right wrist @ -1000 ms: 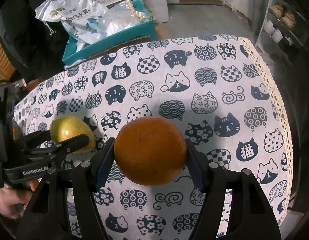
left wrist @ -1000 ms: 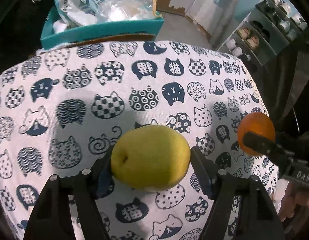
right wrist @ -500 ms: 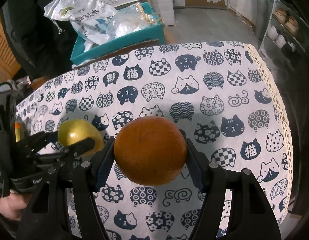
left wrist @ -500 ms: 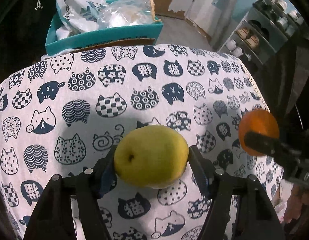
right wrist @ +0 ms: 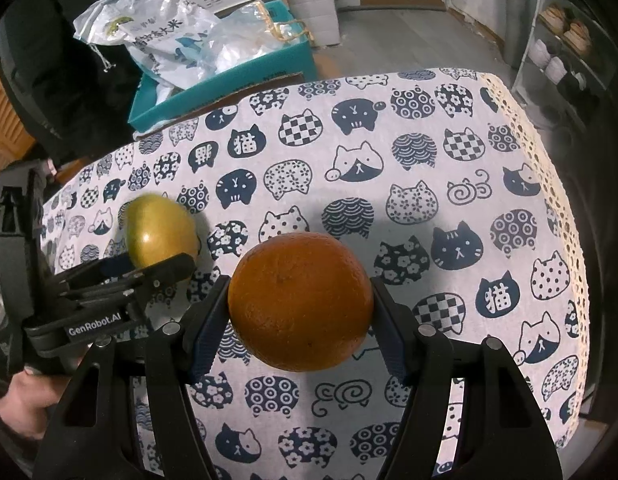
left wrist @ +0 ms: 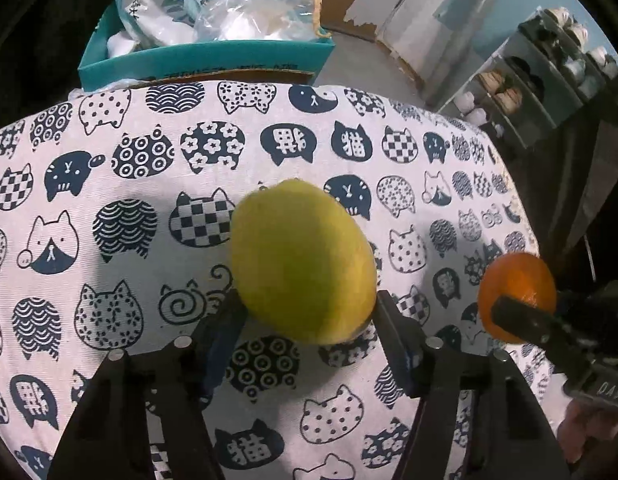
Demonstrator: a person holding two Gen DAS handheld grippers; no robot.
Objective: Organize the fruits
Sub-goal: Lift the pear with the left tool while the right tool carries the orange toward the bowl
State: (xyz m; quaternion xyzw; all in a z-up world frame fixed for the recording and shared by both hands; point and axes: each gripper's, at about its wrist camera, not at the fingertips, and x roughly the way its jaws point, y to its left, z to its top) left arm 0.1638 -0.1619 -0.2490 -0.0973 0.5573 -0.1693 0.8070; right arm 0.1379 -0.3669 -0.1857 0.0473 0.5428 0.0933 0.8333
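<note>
My left gripper has its jaws spread wide beside a yellow-green pear; the pear is blurred and sits ahead of the pads, with a gap on the left side. The pear also shows in the right wrist view, just past the left gripper. My right gripper is shut on an orange and holds it above the cat-print tablecloth. The orange also shows in the left wrist view, at the right.
A teal box holding plastic bags stands behind the table's far edge; it also shows in the right wrist view. A shoe rack stands at the right. The cloth's lace edge marks the table's right side.
The left jaws have opened and the pear has come out forward from between them, tipping upright. The right gripper has kept the orange and moved little.
</note>
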